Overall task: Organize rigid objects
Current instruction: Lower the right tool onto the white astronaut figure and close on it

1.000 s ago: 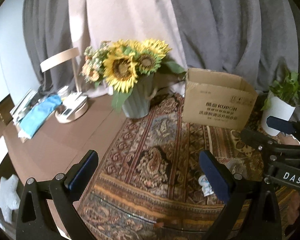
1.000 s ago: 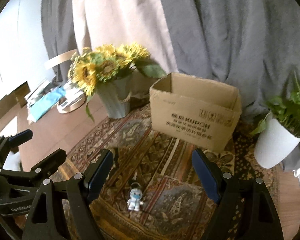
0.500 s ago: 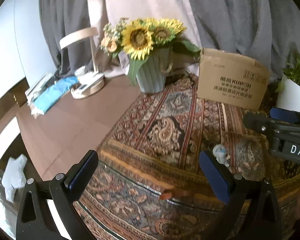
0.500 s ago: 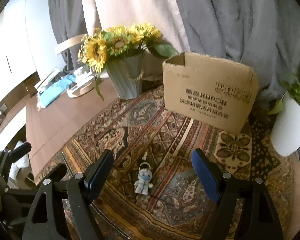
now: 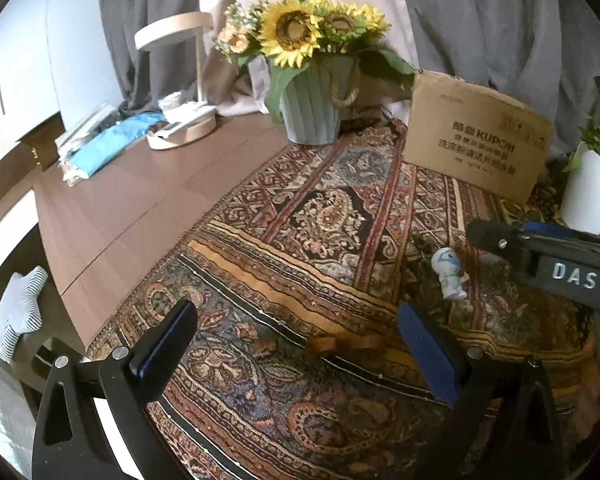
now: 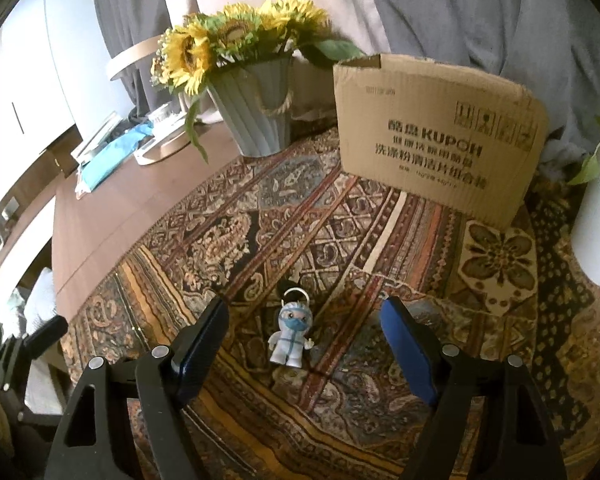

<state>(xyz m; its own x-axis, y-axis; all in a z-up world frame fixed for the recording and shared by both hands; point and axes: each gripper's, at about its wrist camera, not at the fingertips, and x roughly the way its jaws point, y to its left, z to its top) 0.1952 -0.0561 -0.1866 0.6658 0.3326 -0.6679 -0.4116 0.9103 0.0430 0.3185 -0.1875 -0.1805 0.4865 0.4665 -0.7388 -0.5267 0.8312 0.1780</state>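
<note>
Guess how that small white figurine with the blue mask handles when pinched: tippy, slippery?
The small white masked figurine looks like rigid moulded plastic, so probably light and stiff. It stands upright on short legs on the patterned woven rug, so a nudge could tip it. Its glossy surface may slip.

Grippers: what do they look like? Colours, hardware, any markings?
Both alike: black angular frames with triangular cut-outs and silver screw heads. The left gripper and right gripper each carry flat dark-blue pads on their fingers. In the left wrist view, the right gripper's side bears white "DAS" lettering. No cables or sleeves visible.
</note>
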